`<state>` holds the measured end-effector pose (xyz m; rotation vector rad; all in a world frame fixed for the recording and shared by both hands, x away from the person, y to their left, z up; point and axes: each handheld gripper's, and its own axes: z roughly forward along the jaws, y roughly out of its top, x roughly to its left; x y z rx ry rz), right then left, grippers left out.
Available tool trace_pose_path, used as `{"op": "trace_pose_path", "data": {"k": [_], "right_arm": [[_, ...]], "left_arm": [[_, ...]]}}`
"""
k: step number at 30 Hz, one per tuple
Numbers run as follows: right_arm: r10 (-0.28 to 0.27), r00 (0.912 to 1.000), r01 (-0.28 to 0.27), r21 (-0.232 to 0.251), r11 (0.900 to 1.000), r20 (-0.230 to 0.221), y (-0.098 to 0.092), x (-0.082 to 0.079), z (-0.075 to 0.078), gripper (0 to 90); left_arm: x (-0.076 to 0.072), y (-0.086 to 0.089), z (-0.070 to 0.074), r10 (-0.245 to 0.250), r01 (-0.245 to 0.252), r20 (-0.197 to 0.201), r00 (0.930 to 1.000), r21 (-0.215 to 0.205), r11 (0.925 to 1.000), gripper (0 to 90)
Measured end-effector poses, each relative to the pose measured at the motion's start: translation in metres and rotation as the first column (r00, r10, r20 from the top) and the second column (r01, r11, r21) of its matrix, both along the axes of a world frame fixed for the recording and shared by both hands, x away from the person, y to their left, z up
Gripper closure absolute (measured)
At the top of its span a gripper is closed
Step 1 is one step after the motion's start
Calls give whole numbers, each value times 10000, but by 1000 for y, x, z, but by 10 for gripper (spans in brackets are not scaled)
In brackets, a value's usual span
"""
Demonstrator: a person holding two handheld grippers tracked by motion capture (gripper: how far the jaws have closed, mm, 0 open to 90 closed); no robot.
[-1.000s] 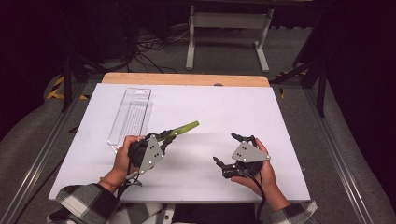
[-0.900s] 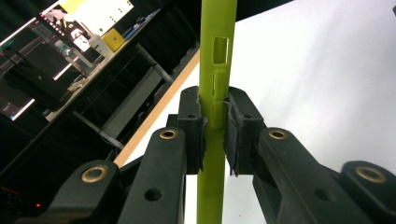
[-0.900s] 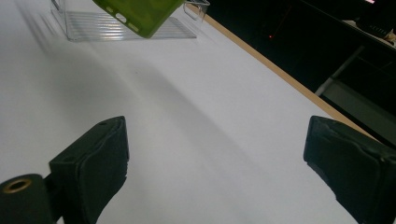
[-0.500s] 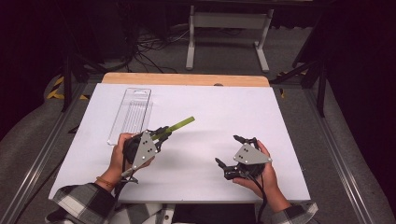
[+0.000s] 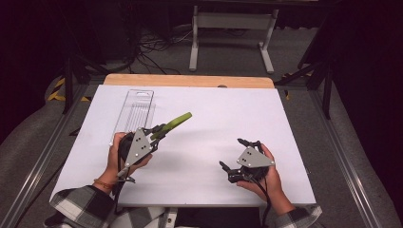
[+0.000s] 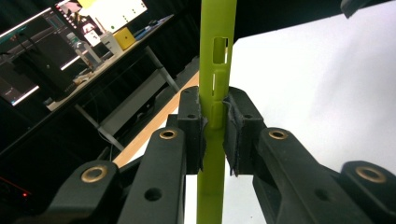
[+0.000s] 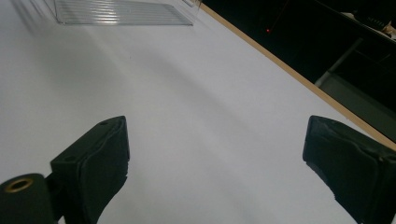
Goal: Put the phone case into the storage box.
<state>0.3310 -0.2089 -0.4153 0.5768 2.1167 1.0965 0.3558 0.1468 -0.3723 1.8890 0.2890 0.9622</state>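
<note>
Two grippers work at the white table (image 5: 199,190). Right gripper (image 5: 233,159), nearest, rests low at the near right with jaws spread wide and empty. Left gripper (image 5: 159,132) clamps a green tool (image 5: 175,122) near its lower end, held above the table's left half. To do the step well, keep the clamp firm and the shaft aligned before lowering it toward the clear tray (image 5: 135,111) lying just beyond. Tool: slim, yellow-green plastic, flat-sided, with rectangular slots (image 6: 219,51) along its shaft.
</note>
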Motion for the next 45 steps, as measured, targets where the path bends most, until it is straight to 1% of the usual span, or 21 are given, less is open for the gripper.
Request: {"op": "trace_pose_path", "data": {"k": [5, 9, 10, 12, 15, 19, 20, 23, 24, 27, 30, 31, 34, 35, 37, 41, 45], "right_arm": [[20, 10000, -20, -85, 10000, -16, 1, 1, -3, 81], [-2, 10000, 1, -72, 10000, -52, 0, 2, -4, 81], [-2, 10000, 1, -72, 10000, -52, 0, 2, -4, 81], [-5, 10000, 4, -31, 10000, -99, 0, 3, -5, 81], [-1, 9999, 1, -24, 10000, -121, 0, 4, -7, 81], [-68, 10000, 68, -18, 10000, -34, 0, 4, -8, 84], [-54, 10000, 54, 2, 10000, -14, 0, 4, -8, 84], [-8, 10000, 8, -1, 10000, 18, 1, 4, -9, 84], [-8, 10000, 9, -5, 10000, 16, 1, 4, -9, 84], [-42, 10000, 43, -24, 10000, 20, 1, 5, -9, 84], [-23, 10000, 23, -48, 10000, 1, 1, 5, -10, 84], [-9, 10000, 9, -60, 10000, -17, 1, 5, -10, 85], [28, 9999, -31, -178, 9998, -127, 2, 6, -11, 85], [40, 9999, -43, -195, 9998, -143, 2, 6, -11, 85], [86, 9999, -89, -235, 9997, -128, 3, 6, -11, 85], [73, 9999, -75, -153, 9999, -85, 2, 6, -11, 84], [54, 10000, -55, -116, 9999, -47, 2, 5, -10, 83]], "left_arm": [[2, 5, 3, 34, -37, -91, 10000, -313, 9995, 784], [3, 11, 5, 53, -67, -216, 9998, -637, 9979, 785], [3, 11, 5, 53, -67, -216, 9998, -637, 9979, 784], [4, 14, 7, 85, -105, -258, 9996, -774, 9969, 785], [5, 18, 9, 84, -116, -335, 9994, -960, 9953, 784], [7, 23, 11, 144, -191, -399, 9991, -1214, 9924, 784], [7, 25, 11, 142, -206, -488, 9987, -1325, 9910, 784], [8, 29, 13, 175, -246, -495, 9986, -1462, 9890, 784], [8, 30, 13, 170, -255, -558, 9983, -1546, 9876, 784], [9, 34, 14, 183, -280, -591, 9981, -1681, 9854, 784], [10, 36, 15, 173, -276, -607, 9980, -1718, 9848, 784], [10, 38, 15, 242, -343, -593, 9979, -1772, 9836, 784], [12, 41, 16, 266, -374, -618, 9977, -1812, 9827, 784], [12, 42, 16, 310, -426, -645, 9974, -1875, 9813, 784], [13, 44, 16, 327, -443, -644, 9974, -1888, 9810, 784], [14, 50, 17, 367, -503, -695, 9969, -2051, 9775, 784], [16, 58, 18, 389, -571, -819, 9959, -2330, 9708, 784]]}}
